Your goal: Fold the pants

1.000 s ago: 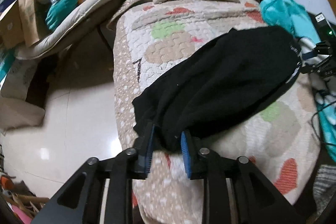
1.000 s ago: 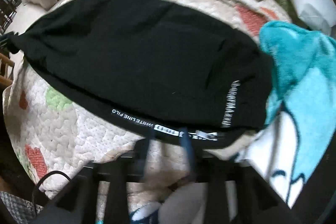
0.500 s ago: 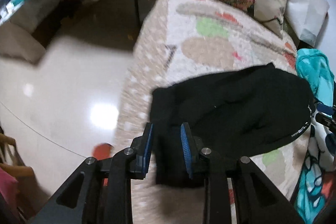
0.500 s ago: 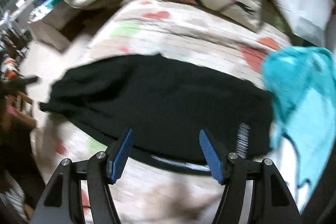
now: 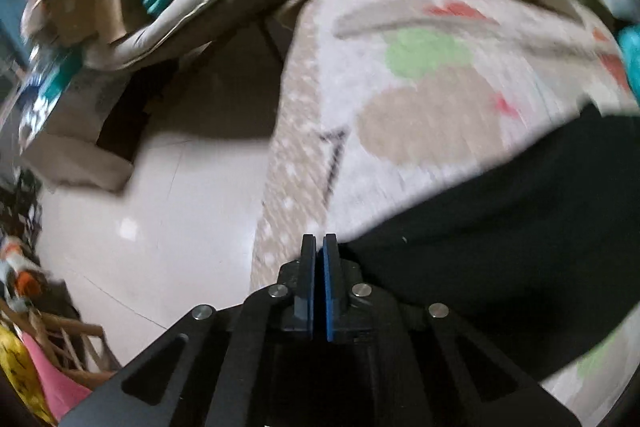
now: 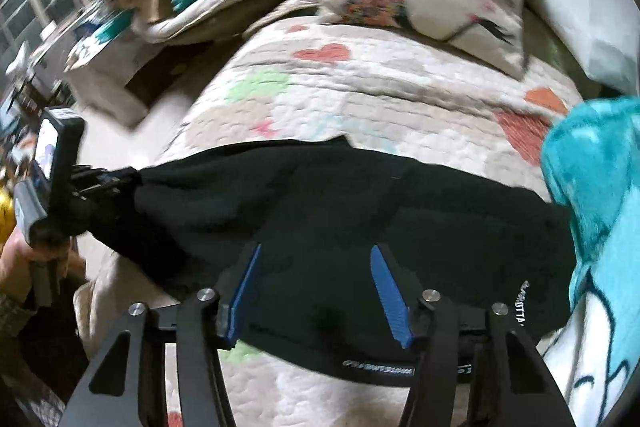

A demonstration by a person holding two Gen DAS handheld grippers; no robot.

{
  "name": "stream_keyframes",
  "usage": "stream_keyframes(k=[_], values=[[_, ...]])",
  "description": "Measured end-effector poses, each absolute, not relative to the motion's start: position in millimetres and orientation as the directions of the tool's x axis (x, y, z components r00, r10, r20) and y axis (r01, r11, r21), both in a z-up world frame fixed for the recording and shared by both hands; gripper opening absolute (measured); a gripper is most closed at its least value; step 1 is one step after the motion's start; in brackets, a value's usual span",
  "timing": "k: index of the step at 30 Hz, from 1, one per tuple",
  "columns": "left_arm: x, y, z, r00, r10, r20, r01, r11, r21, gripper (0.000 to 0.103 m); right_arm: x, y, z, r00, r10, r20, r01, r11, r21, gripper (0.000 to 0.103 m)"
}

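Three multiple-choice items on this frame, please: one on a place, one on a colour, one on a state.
1. The pants lie on:
A. the floor
B. the quilt
C. a chair

2. The pants are:
A. black
B. teal
C. red

3. The left gripper is:
A. wide open
B. shut
C. out of view

Answers:
1. B, because the patterned quilt shows all around the pants.
2. A, because the cloth is black in both views, with small white lettering at the hem.
3. B, because its blue pads are pressed together at the end of the pants.
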State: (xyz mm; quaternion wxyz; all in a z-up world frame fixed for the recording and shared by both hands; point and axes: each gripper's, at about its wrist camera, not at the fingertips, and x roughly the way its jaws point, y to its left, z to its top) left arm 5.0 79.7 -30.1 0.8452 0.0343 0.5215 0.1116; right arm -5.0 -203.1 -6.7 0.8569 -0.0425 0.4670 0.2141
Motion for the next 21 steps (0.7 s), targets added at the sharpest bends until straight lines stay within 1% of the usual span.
stream_keyframes(k=[2, 5, 8, 10, 13, 16, 17, 21], values=[[12.7, 88.1, -31.4, 0.431, 0.217, -0.876, -0.188, 0.971, 0.148, 0.003, 0.1, -213.6, -11.8, 0.472, 0.333, -0.816, -0.381, 0.912, 0.151, 0.058], [12.0, 97.7, -37.5, 0.426, 0.234, -0.874, -0.236, 0.961, 0.142, 0.003, 4.0, -220.5, -21.3, 0.466, 0.323, -0.823, -0.353, 0.921, 0.162, 0.058], [1.5, 114.9, -46.5, 0.404, 0.153, -0.902, -0.290, 0.957, 0.033, 0.003, 7.0, -219.2, -29.8, 0.461, 0.310, -0.832, -0.344, 0.926, 0.155, 0.058], [-8.0, 125.8, -45.5, 0.400, 0.125, -0.908, -0.342, 0.940, -0.021, 0.004, 7.4, -216.5, -32.6, 0.461, 0.311, -0.831, -0.346, 0.925, 0.155, 0.058], [-33.3, 143.1, -35.9, 0.436, 0.081, -0.896, -0.428, 0.895, -0.127, 0.008, 5.2, -211.3, -34.8, 0.465, 0.324, -0.824, -0.362, 0.919, 0.157, 0.058], [-60.4, 150.2, -27.7, 0.501, 0.027, -0.865, -0.478, 0.842, -0.251, 0.015, 8.8, -202.5, -33.0, 0.471, 0.328, -0.819, -0.378, 0.914, 0.148, 0.058], [-66.0, 149.5, -26.7, 0.516, 0.020, -0.857, -0.481, 0.834, -0.270, 0.019, 12.5, -198.5, -31.0, 0.473, 0.330, -0.817, -0.385, 0.912, 0.145, 0.058], [-78.6, 136.4, -24.7, 0.543, 0.014, -0.840, -0.457, 0.844, -0.281, 0.019, 43.2, -175.3, -20.6, 0.472, 0.337, -0.815, -0.418, 0.899, 0.130, 0.058]])
